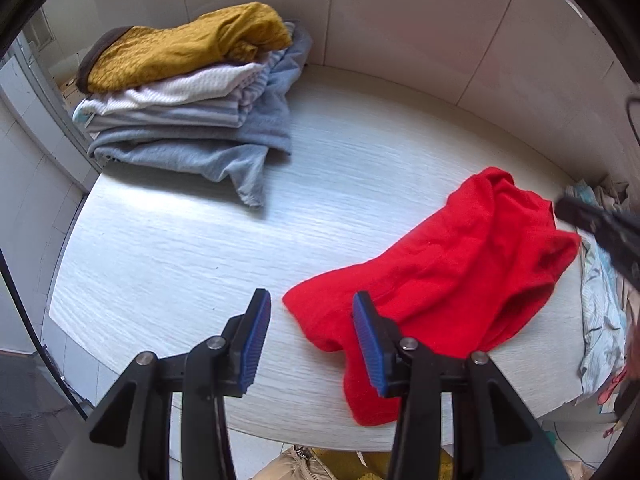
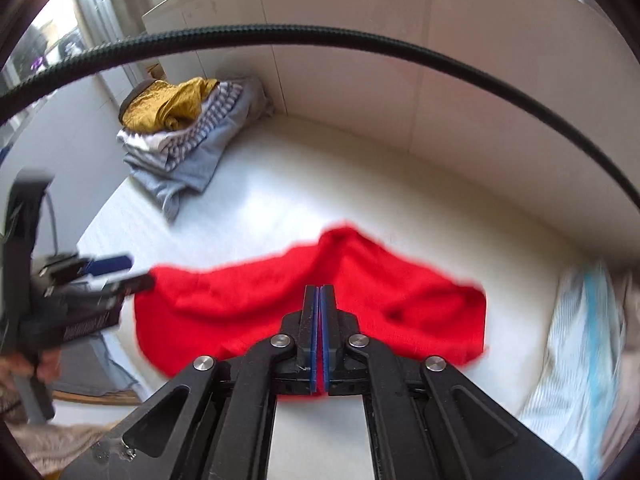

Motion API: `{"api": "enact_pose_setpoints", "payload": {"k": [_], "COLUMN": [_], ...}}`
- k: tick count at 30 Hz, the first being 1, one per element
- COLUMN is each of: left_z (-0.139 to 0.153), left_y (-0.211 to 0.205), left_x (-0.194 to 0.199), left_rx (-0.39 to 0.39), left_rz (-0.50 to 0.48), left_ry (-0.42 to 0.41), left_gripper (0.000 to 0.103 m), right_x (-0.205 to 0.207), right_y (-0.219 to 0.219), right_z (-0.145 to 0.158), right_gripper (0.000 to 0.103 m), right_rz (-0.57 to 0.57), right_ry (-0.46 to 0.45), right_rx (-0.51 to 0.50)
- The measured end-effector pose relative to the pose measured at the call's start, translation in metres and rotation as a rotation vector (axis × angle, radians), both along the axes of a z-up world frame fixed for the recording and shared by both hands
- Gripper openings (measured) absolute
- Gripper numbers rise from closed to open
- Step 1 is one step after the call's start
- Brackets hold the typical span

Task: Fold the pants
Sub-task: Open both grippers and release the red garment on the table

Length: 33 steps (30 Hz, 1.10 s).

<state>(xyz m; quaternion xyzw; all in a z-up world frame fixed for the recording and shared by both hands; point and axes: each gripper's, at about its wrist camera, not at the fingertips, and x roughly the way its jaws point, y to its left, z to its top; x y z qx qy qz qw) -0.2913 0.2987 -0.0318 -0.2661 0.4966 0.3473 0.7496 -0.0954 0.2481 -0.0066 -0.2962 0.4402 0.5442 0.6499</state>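
Red pants (image 1: 452,276) lie rumpled on the white table (image 1: 180,248), at the right in the left wrist view. My left gripper (image 1: 312,304) is open and empty, its right finger over the near red edge. In the right wrist view the red pants (image 2: 248,304) spread across the middle. My right gripper (image 2: 319,294) is shut, with a strip of red cloth showing between its blue pads. It also shows as a dark shape at the right edge of the left wrist view (image 1: 600,232). The left gripper shows at the left of the right wrist view (image 2: 120,272).
A stack of folded clothes (image 1: 188,92), mustard on top of white, striped and grey, sits at the table's back left by the wall; it also shows in the right wrist view (image 2: 184,128). Loose pale clothes (image 1: 600,300) lie at the table's right edge. A black cable (image 2: 320,40) arcs overhead.
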Motion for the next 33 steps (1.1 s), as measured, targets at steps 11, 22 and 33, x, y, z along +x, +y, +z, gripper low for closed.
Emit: {"api": "enact_pose_setpoints", "payload": {"k": [11, 22, 33], "left_z": [-0.011, -0.013, -0.011], "left_y": [0.01, 0.014, 0.007], "left_x": [-0.018, 0.002, 0.007], "left_rx": [-0.067, -0.077, -0.071], "left_rz": [0.045, -0.017, -0.044], "left_ry": [-0.036, -0.055, -0.04], "left_gripper": [0.045, 0.046, 0.046], "right_x": [0.018, 0.009, 0.03], "right_y": [0.006, -0.064, -0.057], "right_z": [-0.003, -0.035, -0.031], "right_gripper": [0.03, 0.043, 0.004], "right_rz": [-0.045, -0.135, -0.263], "right_ry": [-0.004, 0.126, 0.098], "right_rx": [-0.072, -0.19, -0.136]}}
